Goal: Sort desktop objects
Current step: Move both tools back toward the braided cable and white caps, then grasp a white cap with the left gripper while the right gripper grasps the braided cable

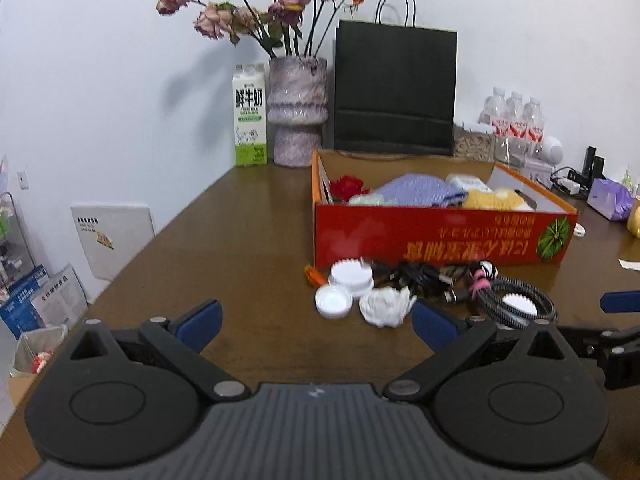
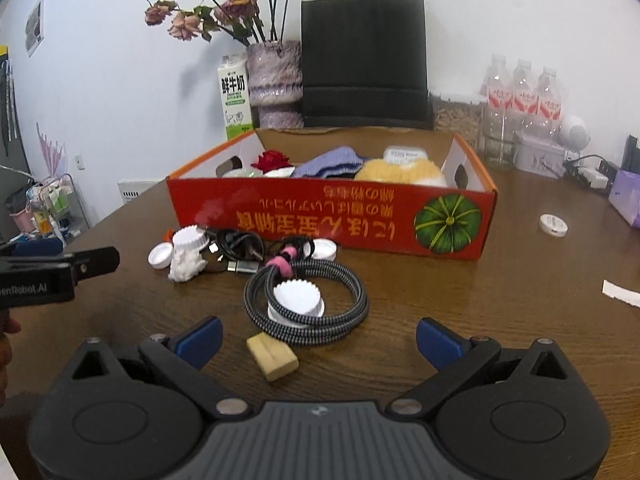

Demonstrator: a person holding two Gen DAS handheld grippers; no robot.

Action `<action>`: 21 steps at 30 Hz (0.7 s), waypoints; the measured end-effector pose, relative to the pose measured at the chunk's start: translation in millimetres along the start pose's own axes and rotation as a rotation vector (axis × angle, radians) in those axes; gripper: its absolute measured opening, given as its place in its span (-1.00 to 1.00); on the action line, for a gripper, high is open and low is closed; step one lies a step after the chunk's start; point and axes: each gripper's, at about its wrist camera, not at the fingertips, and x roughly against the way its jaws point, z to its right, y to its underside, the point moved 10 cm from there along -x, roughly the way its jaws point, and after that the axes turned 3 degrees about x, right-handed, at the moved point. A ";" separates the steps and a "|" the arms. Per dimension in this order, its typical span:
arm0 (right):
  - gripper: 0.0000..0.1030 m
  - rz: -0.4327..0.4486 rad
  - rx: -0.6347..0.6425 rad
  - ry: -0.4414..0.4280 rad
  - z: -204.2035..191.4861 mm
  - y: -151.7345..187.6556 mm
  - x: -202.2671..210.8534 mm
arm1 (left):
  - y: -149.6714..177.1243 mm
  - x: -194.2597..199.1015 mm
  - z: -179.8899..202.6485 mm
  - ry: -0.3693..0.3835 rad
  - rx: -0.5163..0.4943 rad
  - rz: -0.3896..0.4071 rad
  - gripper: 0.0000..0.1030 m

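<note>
A red cardboard box (image 1: 440, 236) (image 2: 332, 216) on the brown table holds a red flower, purple cloth and a yellow plush. In front of it lie white lids (image 1: 334, 301) (image 2: 160, 257), a small white figure (image 1: 386, 306) (image 2: 186, 264), black cables (image 1: 424, 276), and a coiled braided cable (image 2: 308, 308) ringed around a white ridged cap (image 2: 298, 298). A tan block (image 2: 273, 357) lies nearest me. My left gripper (image 1: 316, 326) is open and empty, short of the lids. My right gripper (image 2: 319, 342) is open and empty, with the tan block between its fingers' line.
At the back stand a milk carton (image 1: 250, 116), a vase of dried roses (image 1: 298, 112), a black paper bag (image 1: 394, 88) and water bottles (image 2: 520, 100). A white lid (image 2: 553, 225) and a paper slip (image 2: 620, 292) lie at the right. The table edge drops off left.
</note>
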 end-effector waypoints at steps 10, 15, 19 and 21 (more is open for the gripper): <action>1.00 -0.018 0.009 0.002 -2.4 -2.3 -11.9 | -4.3 -13.7 -4.5 -0.018 -0.005 -0.014 1.00; 1.00 -0.031 0.018 0.003 -2.8 -4.8 -20.8 | -6.5 -22.8 -6.9 -0.027 -0.007 -0.026 1.00; 1.00 -0.046 0.027 0.004 -2.6 -6.9 -30.9 | -4.7 -32.1 -8.1 -0.033 -0.011 -0.050 1.00; 1.00 -0.056 0.032 0.006 -1.9 -8.8 -37.0 | -3.0 -37.2 -8.4 -0.032 -0.010 -0.063 0.96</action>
